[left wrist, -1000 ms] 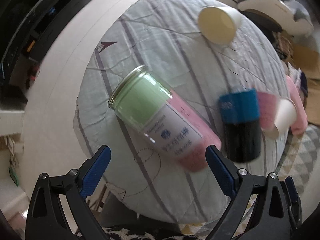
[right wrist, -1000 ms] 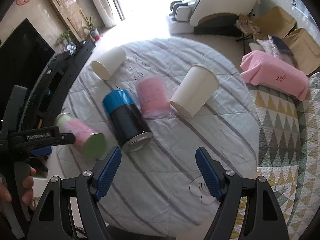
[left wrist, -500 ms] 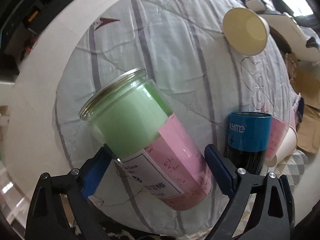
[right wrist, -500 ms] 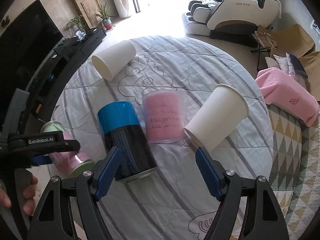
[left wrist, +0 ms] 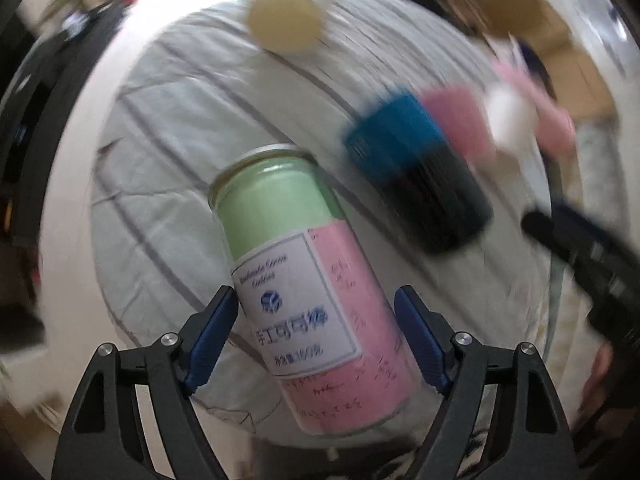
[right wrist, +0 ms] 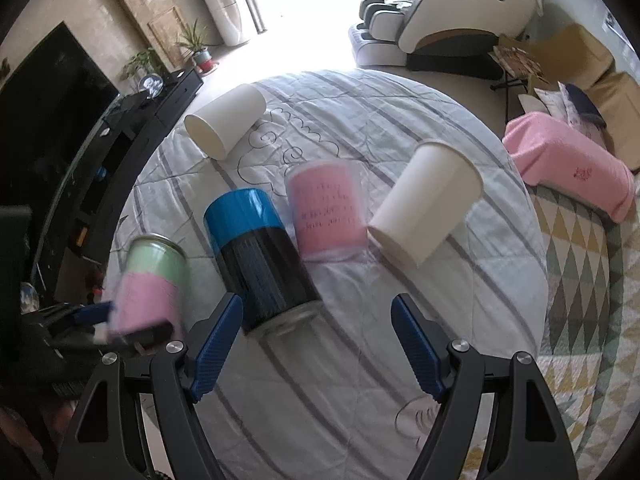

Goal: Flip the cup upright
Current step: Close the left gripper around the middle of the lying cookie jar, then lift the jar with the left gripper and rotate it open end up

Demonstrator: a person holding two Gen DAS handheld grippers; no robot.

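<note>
My left gripper [left wrist: 316,336] is shut on the green and pink jar [left wrist: 304,276], its blue pads against the jar's sides. The jar is lifted off the round table [left wrist: 192,92], mouth pointing away and up; it also shows in the right wrist view [right wrist: 150,280], held in the left gripper [right wrist: 100,320]. My right gripper [right wrist: 318,344] is open and empty above the table's near part, just in front of the blue and black cup [right wrist: 260,260], which lies on its side.
A pink cup [right wrist: 326,212] and two white paper cups [right wrist: 426,216] [right wrist: 226,120] lie on their sides on the quilted table cover [right wrist: 400,312]. A TV cabinet [right wrist: 120,152] stands left, and a pink cushion [right wrist: 572,168] and patterned rug [right wrist: 584,280] right.
The left gripper has closed on the green and pink jar and lifted it, swinging its mouth upward. The right gripper has come lower and closer to the blue and black cup.
</note>
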